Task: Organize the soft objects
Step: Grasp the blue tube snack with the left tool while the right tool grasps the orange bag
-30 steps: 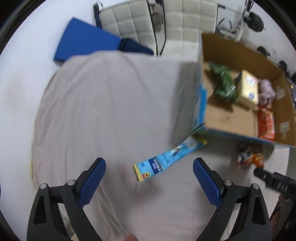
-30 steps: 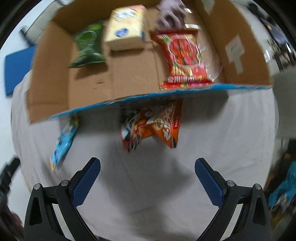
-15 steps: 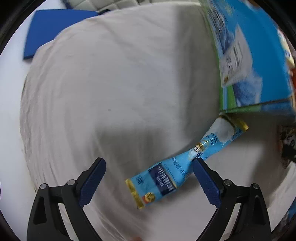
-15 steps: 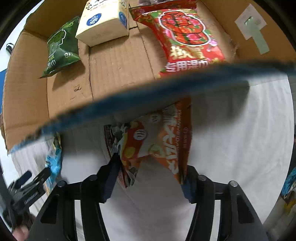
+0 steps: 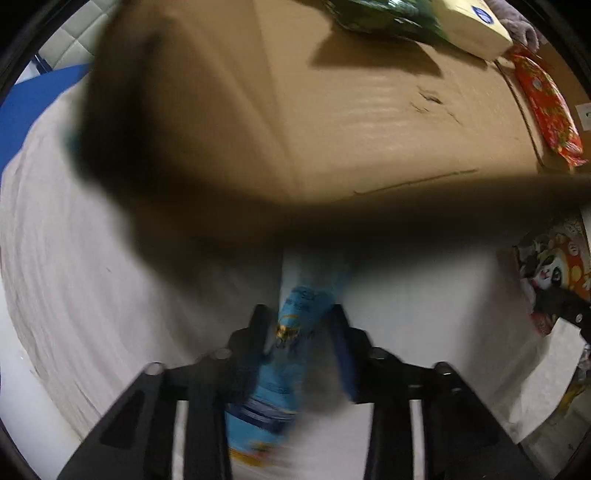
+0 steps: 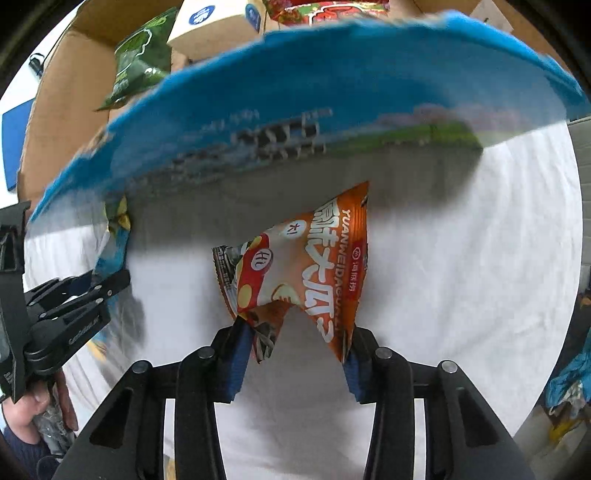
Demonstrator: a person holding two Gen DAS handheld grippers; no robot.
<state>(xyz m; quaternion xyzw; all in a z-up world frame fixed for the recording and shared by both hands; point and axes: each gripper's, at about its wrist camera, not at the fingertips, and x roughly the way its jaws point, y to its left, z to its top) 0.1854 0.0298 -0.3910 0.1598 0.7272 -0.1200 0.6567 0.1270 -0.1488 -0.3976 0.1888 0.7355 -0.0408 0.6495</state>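
Note:
A long blue packet [image 5: 295,321] lies on the white cloth just in front of the cardboard box [image 5: 369,110]. My left gripper [image 5: 299,321] points down over it, its jaws closing, and the pads pinch the packet. In the right wrist view an orange snack bag [image 6: 310,258] lies crumpled on the cloth below the box's blue outer wall [image 6: 295,92]. My right gripper [image 6: 295,339] has its jaws closing, with both pads pressing the bag's lower corners. The same view shows the left gripper [image 6: 107,284] at the far left on the blue packet [image 6: 110,251].
Inside the box lie a green bag [image 6: 140,66], a pale carton [image 5: 472,26] and a red packet [image 5: 546,107]. The box wall looms close over both grippers. A blue mat [image 5: 33,107] lies beyond the cloth. A person's hand [image 6: 33,406] holds the left gripper.
Both grippers have come down to the cloth and gone from wide open to closed in, the left around the blue packet, the right around the orange bag. The left one also rolled.

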